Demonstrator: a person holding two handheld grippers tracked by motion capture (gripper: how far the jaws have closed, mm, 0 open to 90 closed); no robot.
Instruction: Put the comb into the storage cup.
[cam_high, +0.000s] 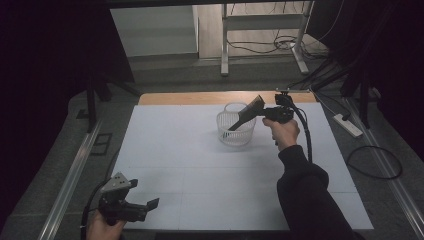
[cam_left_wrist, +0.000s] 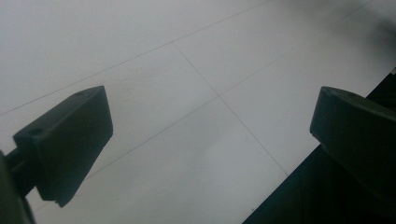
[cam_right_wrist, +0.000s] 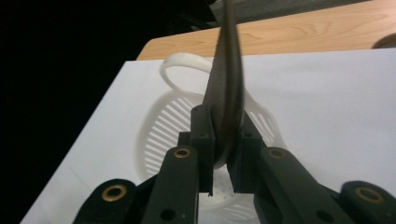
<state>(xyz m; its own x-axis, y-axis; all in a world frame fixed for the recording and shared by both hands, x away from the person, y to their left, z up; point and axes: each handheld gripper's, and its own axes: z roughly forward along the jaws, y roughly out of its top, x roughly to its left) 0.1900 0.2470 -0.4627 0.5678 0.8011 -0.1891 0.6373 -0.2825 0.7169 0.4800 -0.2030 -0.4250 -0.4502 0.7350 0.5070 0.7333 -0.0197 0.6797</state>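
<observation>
High view: right gripper (cam_high: 260, 114) clamps a flat dark tool (cam_high: 247, 113) slanting into the white basket (cam_high: 235, 131); left gripper (cam_high: 142, 200), well away from the basket, jaws spread. Left gripper view: jaws apart above the white sheet (cam_left_wrist: 187, 60). Right gripper view: jaws pinch the tool (cam_right_wrist: 227, 88) over the basket (cam_right_wrist: 163, 126).

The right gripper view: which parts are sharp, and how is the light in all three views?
High view: dim, dark edges. Right gripper view: thin dark flat tool blurred near the top; white slotted plastic basket fairly sharp. Left gripper view: black fingers soft; white tabletop evenly lit.
</observation>
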